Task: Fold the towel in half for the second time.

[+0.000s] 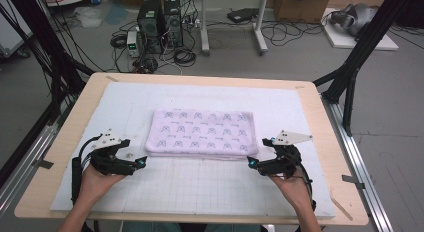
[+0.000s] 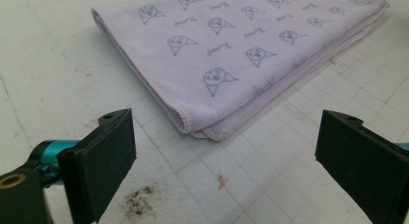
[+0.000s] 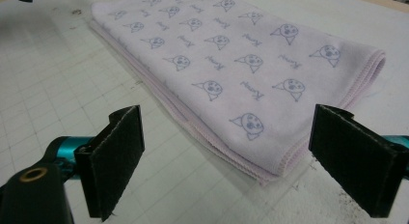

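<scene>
A folded lilac cloth towel printed with small cartoon faces (image 1: 201, 133) lies mid-mat on the white gridded foam mat (image 1: 190, 187), its long axis running left to right across the table; soft, light and limp by my reckoning, it is best pinched at the near corners; my left gripper (image 1: 141, 162) and right gripper (image 1: 252, 163) sit just beside those corners, jaws wide, holding nothing.

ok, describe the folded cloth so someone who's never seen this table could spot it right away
On the wooden table lies a white gridded mat; the folded lilac cloth sits flat in its middle, just beyond the open left gripper and right gripper, touching neither. It is the sole fabric item there, a wide rectangle printed with rows of small dark cartoon faces, stitched edges stacked along its near side.
</scene>
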### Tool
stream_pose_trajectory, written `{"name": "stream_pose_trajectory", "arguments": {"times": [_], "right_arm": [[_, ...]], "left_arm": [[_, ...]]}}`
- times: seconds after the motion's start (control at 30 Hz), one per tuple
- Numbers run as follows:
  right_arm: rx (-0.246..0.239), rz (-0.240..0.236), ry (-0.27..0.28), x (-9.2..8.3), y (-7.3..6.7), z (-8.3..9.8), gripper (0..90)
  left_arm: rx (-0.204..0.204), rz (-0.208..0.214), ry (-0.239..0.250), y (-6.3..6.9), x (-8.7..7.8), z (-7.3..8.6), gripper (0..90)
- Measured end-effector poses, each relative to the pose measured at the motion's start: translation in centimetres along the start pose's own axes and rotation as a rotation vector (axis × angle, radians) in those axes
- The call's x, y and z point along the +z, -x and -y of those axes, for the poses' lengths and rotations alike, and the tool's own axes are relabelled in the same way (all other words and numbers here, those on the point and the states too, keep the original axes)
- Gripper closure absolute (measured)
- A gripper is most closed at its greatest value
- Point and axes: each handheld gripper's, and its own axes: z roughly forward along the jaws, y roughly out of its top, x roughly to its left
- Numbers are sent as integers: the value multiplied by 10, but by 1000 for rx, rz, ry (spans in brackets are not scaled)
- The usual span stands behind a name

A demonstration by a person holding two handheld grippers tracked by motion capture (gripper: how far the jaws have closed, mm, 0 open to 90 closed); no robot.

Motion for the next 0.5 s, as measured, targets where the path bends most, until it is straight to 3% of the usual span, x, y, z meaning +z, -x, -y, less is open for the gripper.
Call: {"name": "stream_pose_trajectory", "arguments": {"times": [0.5], "right_arm": [[4,27,20,-23,-4,14,115]], "left_arm": [[9,18,18,7,-11,7,65]]}}
